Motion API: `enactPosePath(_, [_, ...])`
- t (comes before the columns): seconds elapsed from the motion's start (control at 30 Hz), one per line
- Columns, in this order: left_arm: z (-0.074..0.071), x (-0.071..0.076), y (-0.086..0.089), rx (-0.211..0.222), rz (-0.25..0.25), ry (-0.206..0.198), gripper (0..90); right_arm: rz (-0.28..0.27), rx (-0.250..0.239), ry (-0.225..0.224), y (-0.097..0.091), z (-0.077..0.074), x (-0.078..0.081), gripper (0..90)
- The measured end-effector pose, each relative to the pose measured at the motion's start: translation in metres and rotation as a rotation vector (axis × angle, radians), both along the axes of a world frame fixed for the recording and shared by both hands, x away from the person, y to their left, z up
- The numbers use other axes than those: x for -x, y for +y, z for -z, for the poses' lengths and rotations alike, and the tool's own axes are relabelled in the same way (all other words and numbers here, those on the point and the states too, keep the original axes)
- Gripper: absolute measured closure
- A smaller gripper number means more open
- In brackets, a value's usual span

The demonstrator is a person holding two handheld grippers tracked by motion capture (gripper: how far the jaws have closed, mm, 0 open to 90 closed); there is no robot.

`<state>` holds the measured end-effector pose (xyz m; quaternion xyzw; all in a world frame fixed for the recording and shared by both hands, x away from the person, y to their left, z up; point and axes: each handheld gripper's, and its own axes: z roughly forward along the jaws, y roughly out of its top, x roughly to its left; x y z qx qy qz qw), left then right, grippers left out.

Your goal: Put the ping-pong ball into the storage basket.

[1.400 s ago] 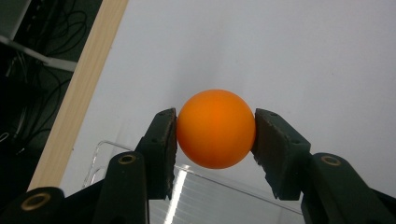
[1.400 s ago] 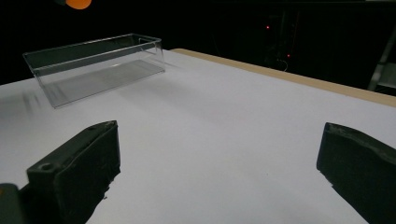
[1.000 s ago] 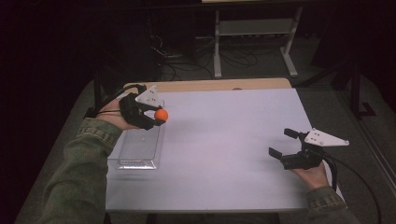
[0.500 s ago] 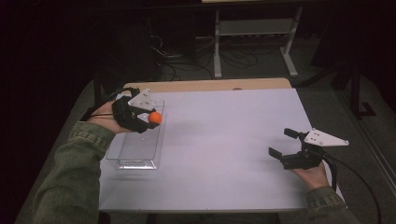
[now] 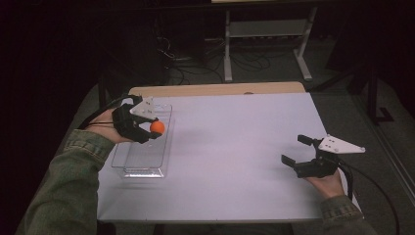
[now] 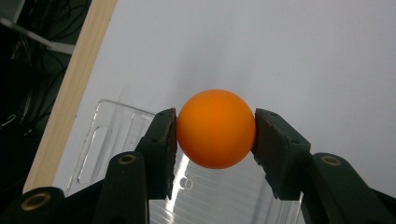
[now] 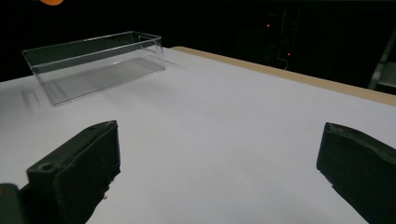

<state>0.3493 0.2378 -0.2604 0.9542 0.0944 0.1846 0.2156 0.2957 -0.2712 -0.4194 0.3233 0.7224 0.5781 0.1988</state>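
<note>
Orange round ball [image 6: 215,129] sits clamped in the left tool [image 5: 149,128] above the clear plastic box's [image 5: 128,164] far end; the right tool [image 5: 296,151] rests spread apart near the white worktop's [image 5: 235,147] right edge.

ball [image 6: 215,128]: smooth matt orange | tray [image 5: 142,159]: clear glossy plastic

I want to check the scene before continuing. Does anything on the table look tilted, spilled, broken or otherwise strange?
Nothing stands out. The clear plastic box stands upright and looks whole on the white table. The left gripper is shut on the orange ball, above the box. The right gripper is open, with nothing between its jaws.
</note>
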Motion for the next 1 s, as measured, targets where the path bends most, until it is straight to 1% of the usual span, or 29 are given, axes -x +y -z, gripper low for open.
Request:
enactPosePath(0.1, [0.0002, 0.0005, 0.0011, -0.003, 0.002, 0.007, 50.6, 0.001, 0.0, 0.0, 0.0, 0.0, 0.0, 0.0])
enactPosePath(0.47, [0.001, 0.0017, 0.0066, -0.042, -0.005, 0.045, 50.5, -0.001, 0.002, 0.004, 0.0005, 0.0002, 0.0, 0.0])
enactPosePath(0.57, [0.001, 0.002, 0.0069, -0.057, -0.003, 0.067, 50.5, -0.001, 0.003, 0.004, 0.0005, 0.0002, -0.0001, 0.0])
enactPosePath(0.67, [0.002, 0.0022, 0.0072, -0.067, -0.001, 0.074, 50.6, -0.001, 0.003, 0.006, 0.0007, 0.0002, 0.0001, 0.0])
enactPosePath(0.9, [0.0048, 0.0014, 0.0068, -0.094, 0.005, 0.116, 50.5, -0.002, 0.003, 0.004, 0.0006, 0.0003, -0.0002, 0.0])
enactPosePath(1.0, [0.0063, 0.0011, 0.0062, -0.107, 0.006, 0.129, 50.5, -0.003, 0.003, 0.005, 0.0008, 0.0005, -0.0002, 0.0])
